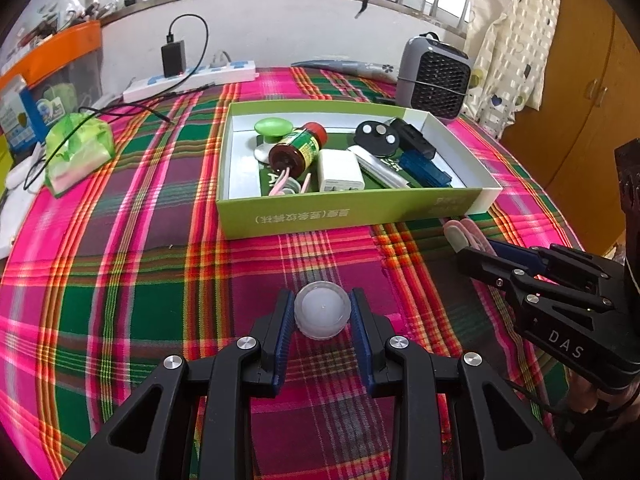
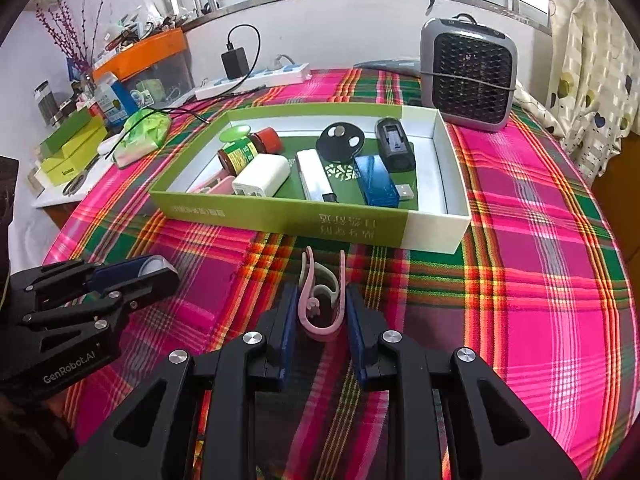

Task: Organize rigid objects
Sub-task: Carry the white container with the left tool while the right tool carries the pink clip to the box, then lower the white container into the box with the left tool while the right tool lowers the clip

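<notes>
The desk (image 1: 120, 280), under a plaid cloth, carries a shallow green-and-white box (image 2: 280, 224) near its middle, and most of the sorting looks done; the box already holds a brown bottle (image 1: 298, 148) lying on its side against a green-capped item (image 1: 274, 126), a white charger block (image 1: 340, 172), a white stick-shaped case (image 2: 314, 176), a round black disc (image 2: 340, 142), a dark boxy device (image 2: 394, 144), a blue adapter (image 2: 376, 186) and a pink piece at the near corner (image 2: 218, 186).

Only two loose things show on the cloth in front of the box, both well short of its near wall; the left tongs (image 1: 322, 316) have their pads against either side of a small white round cap (image 1: 322, 314), so they appear to be gripping it, though whether it is lifted off the cloth I cannot tell; the right tongs (image 2: 322, 308) bracket a pink-and-white clip (image 2: 320, 300), the pads just beside or touching its outer arms, so I judge them closed on it but cannot be sure.

What is left, by my reading, is carrying these two pieces over the wall into the free space at the box's right end; the desk's far-edge clutter seems outside the job.
</notes>
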Available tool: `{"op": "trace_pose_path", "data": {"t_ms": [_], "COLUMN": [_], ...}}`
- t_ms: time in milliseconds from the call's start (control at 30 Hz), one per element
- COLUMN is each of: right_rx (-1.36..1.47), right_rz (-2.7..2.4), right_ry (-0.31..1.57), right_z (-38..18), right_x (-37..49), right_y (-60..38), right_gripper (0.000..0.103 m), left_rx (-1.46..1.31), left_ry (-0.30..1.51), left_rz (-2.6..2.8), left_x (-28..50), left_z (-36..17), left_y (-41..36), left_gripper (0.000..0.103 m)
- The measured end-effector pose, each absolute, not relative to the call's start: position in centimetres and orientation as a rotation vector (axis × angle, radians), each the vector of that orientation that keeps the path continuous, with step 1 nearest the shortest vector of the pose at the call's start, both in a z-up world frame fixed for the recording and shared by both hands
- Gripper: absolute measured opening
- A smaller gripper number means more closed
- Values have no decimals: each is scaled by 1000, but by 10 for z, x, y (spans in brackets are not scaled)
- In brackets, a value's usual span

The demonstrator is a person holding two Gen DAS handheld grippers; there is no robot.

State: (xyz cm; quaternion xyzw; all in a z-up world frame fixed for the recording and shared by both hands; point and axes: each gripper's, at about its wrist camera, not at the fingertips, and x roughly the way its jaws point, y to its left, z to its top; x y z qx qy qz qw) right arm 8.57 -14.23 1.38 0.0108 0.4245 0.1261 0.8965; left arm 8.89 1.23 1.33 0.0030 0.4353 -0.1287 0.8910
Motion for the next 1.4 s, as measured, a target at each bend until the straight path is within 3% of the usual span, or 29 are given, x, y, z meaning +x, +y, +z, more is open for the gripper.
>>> {"op": "trace_pose_path", "data": {"t_ms": [667, 1400], "right_rx": [7, -6], "right_rz": [267, 251], "right_ry": [806, 827], "right_z": [43, 54], "right_x": [85, 154], "right_y": [-153, -170], "right_gripper": [25, 25], "left_rx": [24, 27], "left_ry": [838, 840], "left_rz": [-288, -294], "left_x": [98, 170], "left_z": [47, 53], "left_y": [-1, -15], "left_gripper": [27, 27]}}
